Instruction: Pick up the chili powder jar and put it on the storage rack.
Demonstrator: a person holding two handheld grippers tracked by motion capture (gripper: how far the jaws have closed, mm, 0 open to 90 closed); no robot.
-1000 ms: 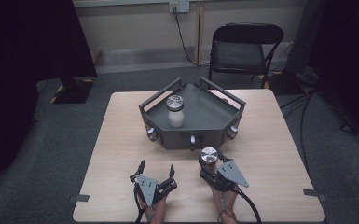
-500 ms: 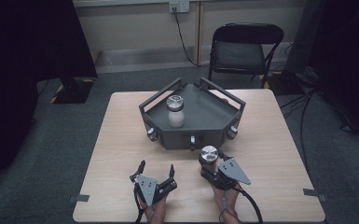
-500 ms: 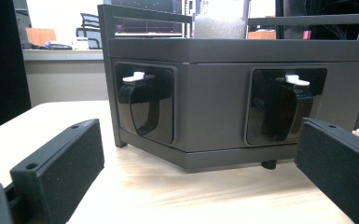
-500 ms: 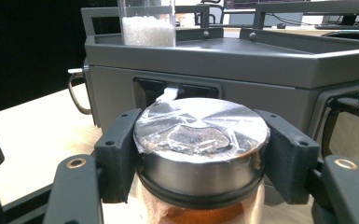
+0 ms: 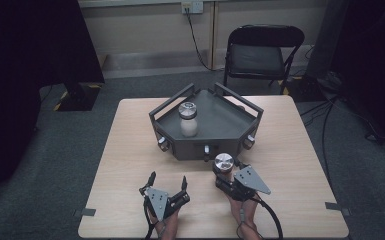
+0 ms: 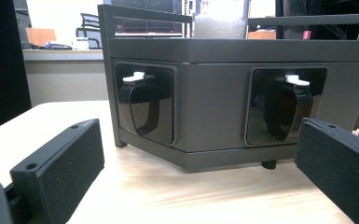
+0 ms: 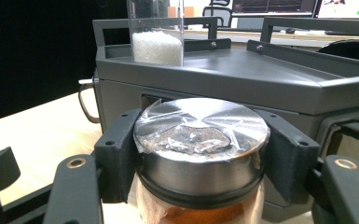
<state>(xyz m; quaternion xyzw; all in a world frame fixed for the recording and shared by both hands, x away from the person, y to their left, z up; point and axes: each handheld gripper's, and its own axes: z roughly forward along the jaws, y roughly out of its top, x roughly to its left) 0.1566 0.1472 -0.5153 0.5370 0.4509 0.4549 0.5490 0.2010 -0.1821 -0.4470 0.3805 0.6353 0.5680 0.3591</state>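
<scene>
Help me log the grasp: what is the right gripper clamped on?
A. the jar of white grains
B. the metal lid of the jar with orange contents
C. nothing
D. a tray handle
B: the right gripper has both jaws pressed against the metal lid.

Left tool: held low over the counner's near edge, left of centre, jaws pointing toward the far edge and standing wide apart with nothing between them. The left hand grips it from the near edge.

Right tool: near edge, right of centre, level, jaws closed on a jar's lid, one pad on each side. The right hand holds it from behind, its cable looping to the near edge.
</scene>
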